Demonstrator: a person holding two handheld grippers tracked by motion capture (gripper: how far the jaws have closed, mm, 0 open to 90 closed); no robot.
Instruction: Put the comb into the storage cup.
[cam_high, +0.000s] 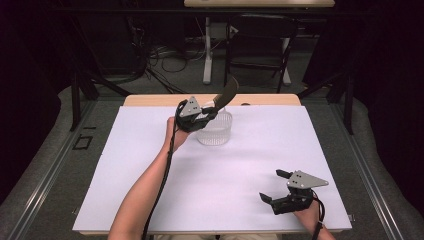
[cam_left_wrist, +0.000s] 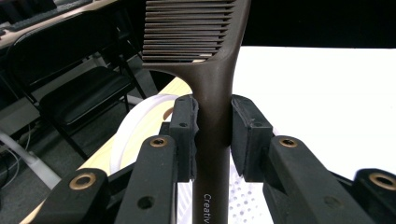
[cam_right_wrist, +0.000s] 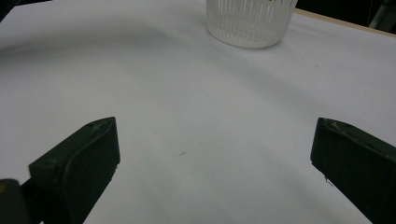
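My left gripper (cam_high: 209, 113) is shut on the handle of a dark brown comb (cam_high: 227, 93), held over a clear white slotted basket (cam_high: 216, 131) near the table's far edge. In the left gripper view both pads clamp the comb (cam_left_wrist: 212, 93) by its handle, its teeth pointing away and up, with the basket's rim (cam_left_wrist: 133, 121) below. My right gripper (cam_high: 273, 186) rests near the front right of the table, jaws wide apart with nothing between them. The right gripper view looks across the white surface to the basket (cam_right_wrist: 250, 21) far ahead.
A white sheet (cam_high: 250, 155) covers the table, with a wooden edge (cam_high: 150, 100) at the back. Beyond the table stand a dark folding chair (cam_high: 262, 47), a desk leg and floor cables.
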